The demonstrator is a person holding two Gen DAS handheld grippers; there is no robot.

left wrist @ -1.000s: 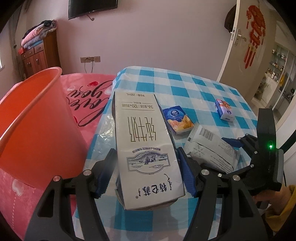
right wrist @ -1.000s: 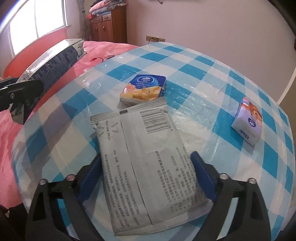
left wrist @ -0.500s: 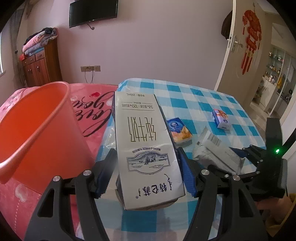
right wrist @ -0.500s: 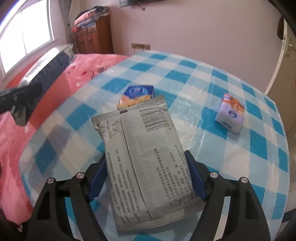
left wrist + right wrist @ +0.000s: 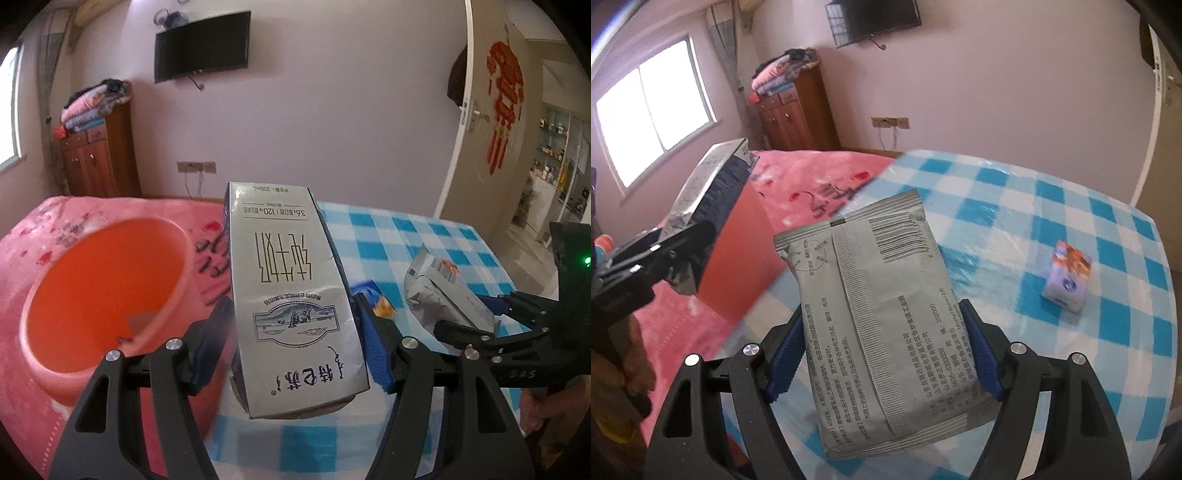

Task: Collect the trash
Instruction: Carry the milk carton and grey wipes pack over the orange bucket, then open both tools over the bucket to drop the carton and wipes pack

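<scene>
Two pieces of trash are off the worktop [image 5: 1052, 206] at once, one in each gripper. Landmark for everything is the orange bucket [image 5: 103, 288], which stands on the pink bed cover [image 5: 44, 229] just beside the worktop's edge. To the right of the bucket in the left wrist view, the left gripper [image 5: 291, 343] pinches a silver milk carton [image 5: 291, 280] by its long sides, blue pads pressed on both flanks; the carton lies flat along the fingers, printed face up, its far end reaching past the bucket's rim level and its left edge right beside that rim. Farther right from the bucket, the right gripper [image 5: 882, 354] clamps a grey foil pouch [image 5: 879, 314] across its width, barcode end pointing away and the pouch clear of the blue-and-white checked cloth below. In the left wrist view that same pouch [image 5: 439, 291] shows crumpled between the black fingers, well right of the bucket. On the worktop, between carton and pouch, a corner of a blue snack packet [image 5: 376, 302] peeks out. Well away from the bucket, toward the worktop's far right side, a small tissue pack [image 5: 1067, 280] lies alone. The bucket's inside shows a small greyish scrap near the bottom; what it is cannot be told.
</scene>
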